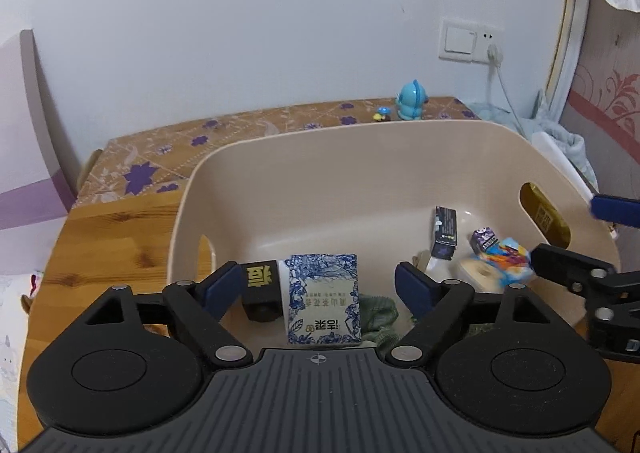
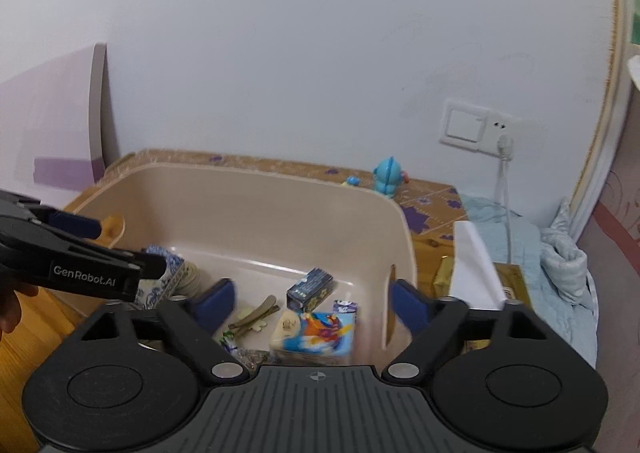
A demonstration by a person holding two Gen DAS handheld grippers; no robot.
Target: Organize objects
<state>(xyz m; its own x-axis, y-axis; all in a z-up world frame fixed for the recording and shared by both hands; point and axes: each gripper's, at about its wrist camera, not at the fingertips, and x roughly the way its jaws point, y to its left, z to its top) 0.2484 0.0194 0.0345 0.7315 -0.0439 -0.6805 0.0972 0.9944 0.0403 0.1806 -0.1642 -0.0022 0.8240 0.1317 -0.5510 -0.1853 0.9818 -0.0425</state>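
A beige plastic basin (image 1: 280,181) (image 2: 256,205) stands on a wooden table (image 1: 112,245). Inside it lie a blue-and-white patterned box (image 1: 322,299) (image 2: 160,277), a black box with a gold character (image 1: 262,289), a small dark blue box (image 1: 445,231) (image 2: 310,289), a colourful cartoon box (image 1: 504,257) (image 2: 328,333), a tape roll (image 1: 482,273), a hair clip (image 2: 254,319) and a green cloth (image 1: 376,317). My left gripper (image 1: 320,289) (image 2: 128,247) hangs open above the patterned box. My right gripper (image 2: 312,305) (image 1: 566,229) is open at the basin's right wall, just above the cartoon box, holding nothing.
A blue toy figure (image 1: 412,101) (image 2: 386,177) stands on a flowered mat (image 1: 160,157) behind the basin. Right of the basin are a gold box (image 2: 508,285), a white sheet (image 2: 476,265) and a pale blue cloth (image 2: 520,237). A plugged wall socket (image 1: 470,39) is above.
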